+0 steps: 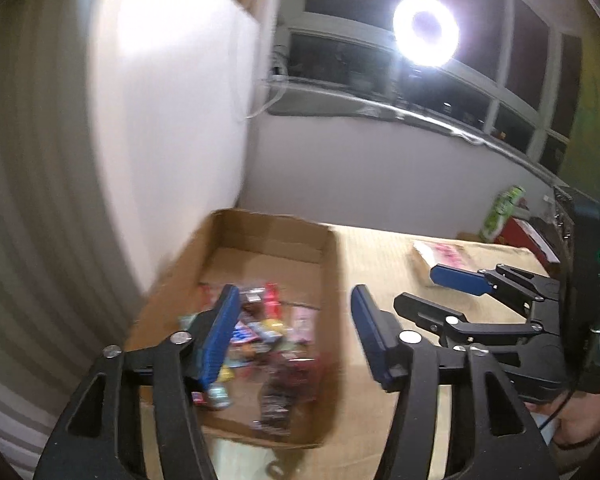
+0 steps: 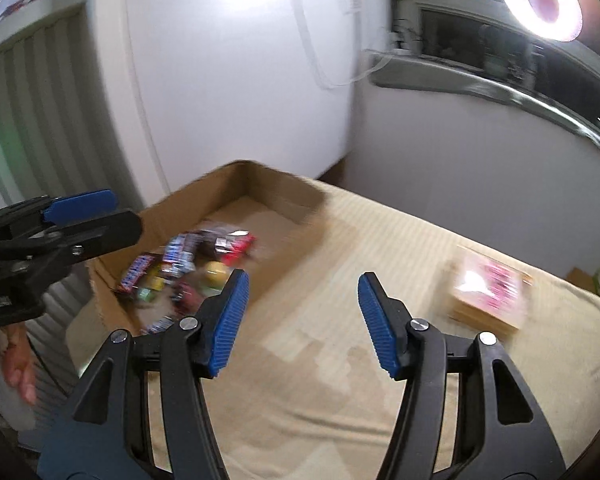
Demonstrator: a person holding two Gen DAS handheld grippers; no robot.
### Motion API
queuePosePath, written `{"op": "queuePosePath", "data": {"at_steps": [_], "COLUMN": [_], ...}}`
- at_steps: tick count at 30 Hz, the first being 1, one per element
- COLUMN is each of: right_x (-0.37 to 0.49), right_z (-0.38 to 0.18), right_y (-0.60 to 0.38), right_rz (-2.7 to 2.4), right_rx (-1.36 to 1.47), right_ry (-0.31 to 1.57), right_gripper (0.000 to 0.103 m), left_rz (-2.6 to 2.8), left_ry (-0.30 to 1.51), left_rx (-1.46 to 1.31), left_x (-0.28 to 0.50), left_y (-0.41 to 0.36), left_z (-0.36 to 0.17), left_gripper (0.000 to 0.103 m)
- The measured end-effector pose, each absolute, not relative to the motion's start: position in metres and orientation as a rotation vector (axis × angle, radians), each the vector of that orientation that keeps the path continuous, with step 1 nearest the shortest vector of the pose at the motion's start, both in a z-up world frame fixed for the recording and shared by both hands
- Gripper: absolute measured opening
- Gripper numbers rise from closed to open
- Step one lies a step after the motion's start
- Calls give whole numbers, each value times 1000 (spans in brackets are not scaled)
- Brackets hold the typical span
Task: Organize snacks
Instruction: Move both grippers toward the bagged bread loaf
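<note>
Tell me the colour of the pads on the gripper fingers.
Blue, ribbed pads on black arms, clearest in the right wrist view.

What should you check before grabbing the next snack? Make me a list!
1. Left gripper open and holding nothing: ok.
2. Right gripper open and holding nothing: ok.
3. Brown cardboard box open on top: ok.
4. Colourful wrapped snacks inside the box: ok.
5. Flat pink-printed packet lying alone on the beige striped cloth: ok.
6. Packet's contents: cannot tell, blurred.
</note>
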State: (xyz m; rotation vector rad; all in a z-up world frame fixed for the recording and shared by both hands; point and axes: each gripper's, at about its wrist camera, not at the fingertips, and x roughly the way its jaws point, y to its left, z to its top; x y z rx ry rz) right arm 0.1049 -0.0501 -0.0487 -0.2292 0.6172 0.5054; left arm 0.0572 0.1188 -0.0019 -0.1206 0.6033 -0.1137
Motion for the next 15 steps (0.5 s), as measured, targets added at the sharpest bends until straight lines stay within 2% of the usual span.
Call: {"op": "queuePosePath", "data": {"at_steps": [10, 12, 15], "right_x": [114, 119, 127], "right_z": [-54, -58, -61], "right_y": [-178, -200, -224], "right_rz": [310, 289, 281], "right_rx": [-200, -194, -215], "right_ry": [676, 704, 722], "right_gripper": [60, 65, 66], "left_rz": [-328, -345, -359], "left_ry": [701, 731, 789], "left_rx": [-109, -117, -139], "left_x": [112, 126, 153], "left_y": [4, -11, -29], "left_z": [-11, -16, -29], "left_gripper": [62, 62, 62]}}
